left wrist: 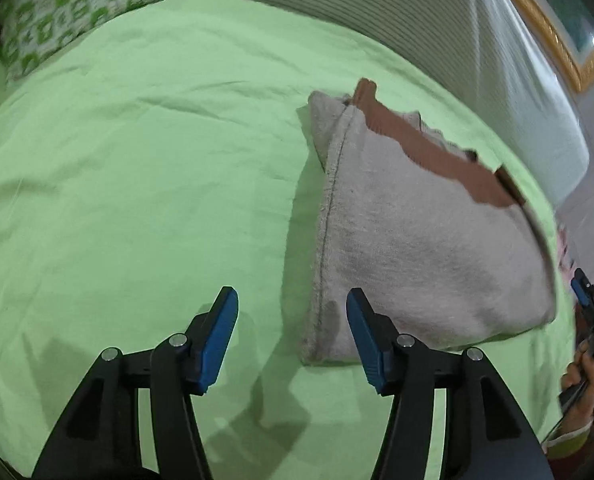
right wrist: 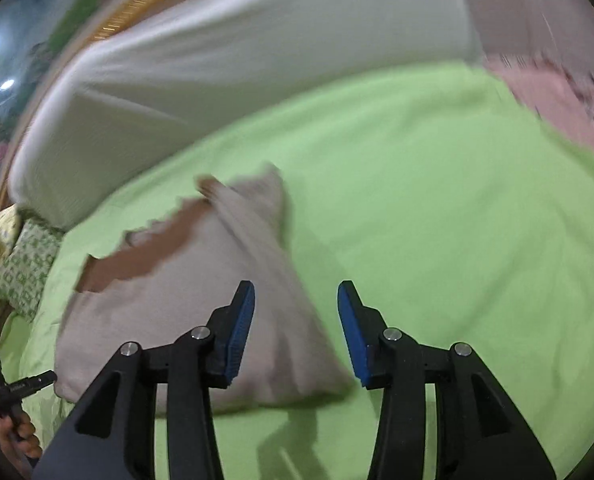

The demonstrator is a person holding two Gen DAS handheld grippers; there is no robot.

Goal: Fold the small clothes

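My left gripper (left wrist: 293, 300) hangs wide open with nothing between its 2 blue pads, above the green bedsheet (left wrist: 137, 160). The folded beige garment (left wrist: 417, 248), with its brown band, lies right of centre in the left view; one pad overlaps its near edge. My right gripper (right wrist: 297, 296) is also spread wide and empty; in its view the garment sits lower left, blurred. A patterned pillow (left wrist: 57, 16) is at upper left.

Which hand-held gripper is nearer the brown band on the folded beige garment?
Neither clearly. The left hand-held gripper hovers open over the folded beige garment at its stitched edge; the right hand-held gripper hovers open over the opposite edge. The brown band lies beyond both.
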